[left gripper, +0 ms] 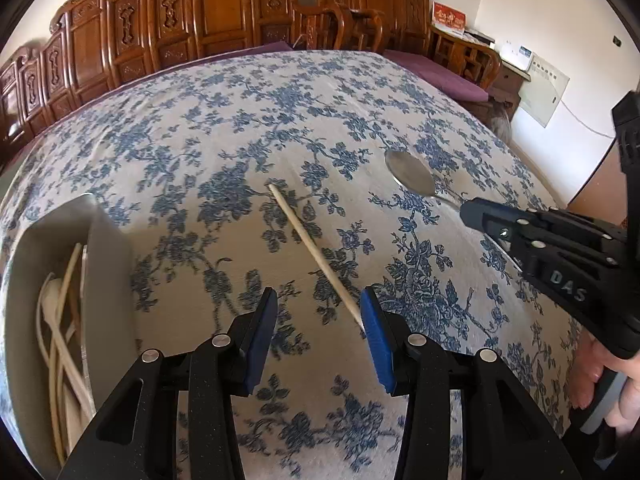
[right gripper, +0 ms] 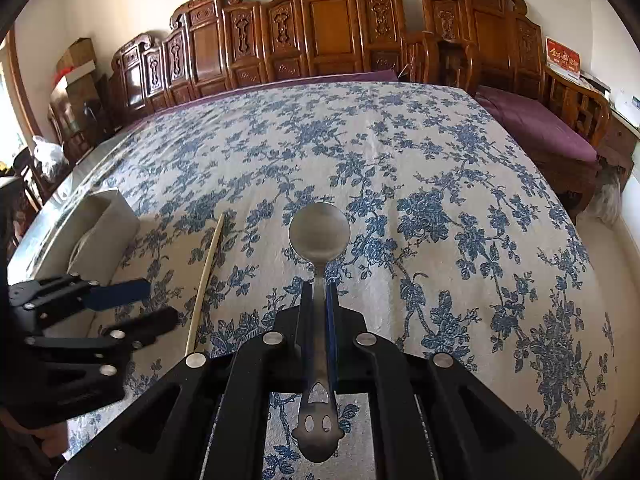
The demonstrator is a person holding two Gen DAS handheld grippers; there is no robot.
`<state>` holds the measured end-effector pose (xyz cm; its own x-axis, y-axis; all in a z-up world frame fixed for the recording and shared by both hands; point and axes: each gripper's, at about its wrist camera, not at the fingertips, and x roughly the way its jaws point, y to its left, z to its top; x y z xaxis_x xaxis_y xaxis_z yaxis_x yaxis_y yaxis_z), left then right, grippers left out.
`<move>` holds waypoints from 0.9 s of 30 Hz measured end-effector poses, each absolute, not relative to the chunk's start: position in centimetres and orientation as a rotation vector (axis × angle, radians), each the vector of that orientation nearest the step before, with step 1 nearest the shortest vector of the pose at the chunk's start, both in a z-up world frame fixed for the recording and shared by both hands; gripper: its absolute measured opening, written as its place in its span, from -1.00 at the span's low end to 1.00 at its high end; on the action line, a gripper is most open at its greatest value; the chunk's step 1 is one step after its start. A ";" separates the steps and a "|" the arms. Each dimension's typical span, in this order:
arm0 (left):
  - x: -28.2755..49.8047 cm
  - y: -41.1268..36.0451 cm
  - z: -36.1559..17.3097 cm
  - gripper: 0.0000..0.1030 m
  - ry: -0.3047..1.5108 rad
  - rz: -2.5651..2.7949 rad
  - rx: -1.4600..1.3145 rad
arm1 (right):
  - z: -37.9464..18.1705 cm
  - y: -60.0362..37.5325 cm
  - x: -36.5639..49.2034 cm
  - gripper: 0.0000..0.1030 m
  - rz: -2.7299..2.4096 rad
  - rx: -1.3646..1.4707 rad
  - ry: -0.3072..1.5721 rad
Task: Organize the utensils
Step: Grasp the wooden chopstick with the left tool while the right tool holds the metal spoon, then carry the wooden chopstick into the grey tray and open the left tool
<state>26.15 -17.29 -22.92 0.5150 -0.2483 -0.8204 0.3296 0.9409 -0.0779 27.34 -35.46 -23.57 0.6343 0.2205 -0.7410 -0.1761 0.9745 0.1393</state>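
Observation:
A pale wooden chopstick (left gripper: 308, 244) lies loose on the blue-flowered tablecloth, its near end beside the right pad of my left gripper (left gripper: 318, 308). That gripper hovers above it, jaws apart and empty. My right gripper (right gripper: 319, 292) is shut on the handle of a metal spoon (right gripper: 319, 232), whose bowl sticks out ahead above the cloth. The spoon (left gripper: 410, 176) and the right gripper (left gripper: 466, 210) show at the right in the left wrist view. The chopstick (right gripper: 206, 276) and left gripper (right gripper: 160, 302) appear at the left of the right wrist view.
A white utensil box (left gripper: 110, 248) stands at the left table edge, holding several pale chopsticks and a spoon; the box (right gripper: 106, 216) also shows in the right wrist view. Carved wooden benches (right gripper: 328, 24) with purple cushions line the far side. A hand (left gripper: 600, 376) grips the right tool.

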 end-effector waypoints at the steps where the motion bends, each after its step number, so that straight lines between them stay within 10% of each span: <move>1: 26.3 -17.5 -23.1 -0.21 0.974 -0.352 0.091 | -23.6 -35.6 27.4 -0.86 0.227 0.059 0.854; 18: 25.8 -17.8 -24.3 -0.91 1.037 -0.368 0.126 | -23.3 -34.7 27.1 -0.85 0.249 0.063 0.850; 27: 24.2 -15.2 -22.4 -0.92 1.010 -0.331 0.135 | -23.3 -33.0 26.2 -0.85 0.268 0.024 0.849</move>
